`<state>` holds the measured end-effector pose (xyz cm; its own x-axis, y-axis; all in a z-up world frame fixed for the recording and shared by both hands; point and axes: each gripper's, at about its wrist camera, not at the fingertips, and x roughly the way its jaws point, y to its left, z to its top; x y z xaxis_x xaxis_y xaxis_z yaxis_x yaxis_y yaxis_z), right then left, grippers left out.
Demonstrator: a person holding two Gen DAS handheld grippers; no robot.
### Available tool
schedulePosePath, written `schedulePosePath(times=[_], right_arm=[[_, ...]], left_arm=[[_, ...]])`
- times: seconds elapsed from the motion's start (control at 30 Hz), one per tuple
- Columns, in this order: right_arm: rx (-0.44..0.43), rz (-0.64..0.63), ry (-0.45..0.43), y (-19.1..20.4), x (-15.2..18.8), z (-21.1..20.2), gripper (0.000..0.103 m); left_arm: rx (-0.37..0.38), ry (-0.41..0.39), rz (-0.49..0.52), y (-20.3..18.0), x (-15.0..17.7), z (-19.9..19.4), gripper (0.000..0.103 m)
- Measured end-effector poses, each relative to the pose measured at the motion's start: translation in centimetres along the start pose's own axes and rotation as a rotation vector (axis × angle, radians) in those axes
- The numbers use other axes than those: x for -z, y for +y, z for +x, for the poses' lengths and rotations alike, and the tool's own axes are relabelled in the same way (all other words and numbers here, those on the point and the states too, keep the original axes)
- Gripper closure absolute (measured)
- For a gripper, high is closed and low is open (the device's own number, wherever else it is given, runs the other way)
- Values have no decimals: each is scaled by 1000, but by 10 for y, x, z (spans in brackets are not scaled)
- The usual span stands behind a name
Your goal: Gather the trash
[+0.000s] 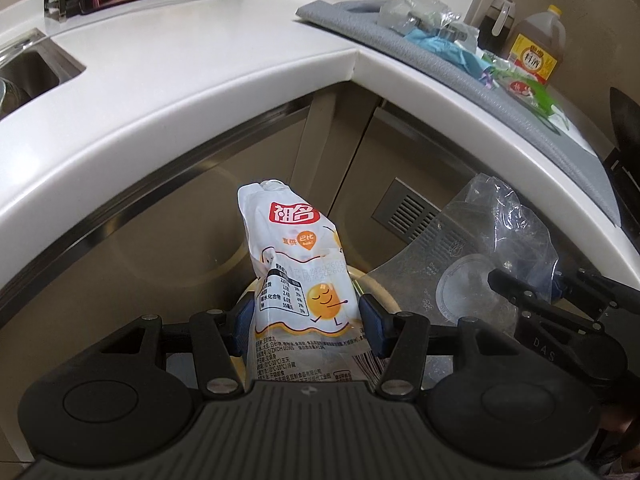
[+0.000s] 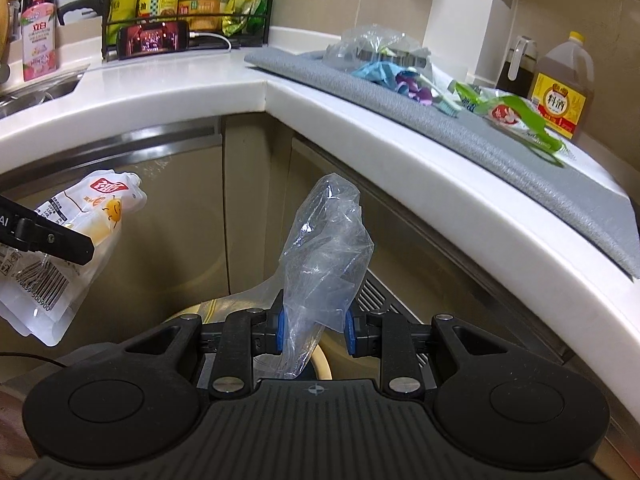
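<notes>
My left gripper [image 1: 306, 322] holds a white drink pouch [image 1: 298, 264] with a red logo and an orange cartoon, upright between its blue pads, below the counter's edge. It also shows at the left of the right wrist view [image 2: 80, 220]. My right gripper [image 2: 314, 330] is shut on a crumpled clear plastic bag [image 2: 328, 248], which also shows at the right of the left wrist view [image 1: 508, 232]. Both hang above a round cream-rimmed bin [image 2: 322, 364] on the floor. More trash, blue, purple and green wrappers [image 2: 404, 80], lies on the grey mat [image 2: 500, 160] on the counter.
The white L-shaped counter [image 1: 200, 92] curves around in front, with cabinet doors [image 2: 180, 200] below. A sink [image 1: 24, 72] is at the left, with a phone [image 2: 154, 38] and a rack of bottles behind. A cooking wine jug [image 2: 560, 88] and a dark bottle stand at the right.
</notes>
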<state>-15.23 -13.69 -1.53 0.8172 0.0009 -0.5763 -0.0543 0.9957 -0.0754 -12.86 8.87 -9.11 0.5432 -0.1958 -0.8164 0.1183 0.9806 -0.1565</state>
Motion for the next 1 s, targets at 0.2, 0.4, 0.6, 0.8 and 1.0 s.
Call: schedulePosePath(times=[0.2,0.4,0.6,0.8,1.0], right_arm=[[2,-3,40,2,4,15,75],[-1,-9,83,5,10,37,75],[-28,27,157,6,17,65,75],[-29,16,195,9,20,88,75],[-9,-4,243,14,27,113,75]], left_arm=[[-1,32,-3,1,1,16,44],[-3,66,-13,3,2,35,44],[-9,121,-1,1,2,57,44],[-12,181,6,-2,1,82,44],[-8,239,26,-11,3,107,43]])
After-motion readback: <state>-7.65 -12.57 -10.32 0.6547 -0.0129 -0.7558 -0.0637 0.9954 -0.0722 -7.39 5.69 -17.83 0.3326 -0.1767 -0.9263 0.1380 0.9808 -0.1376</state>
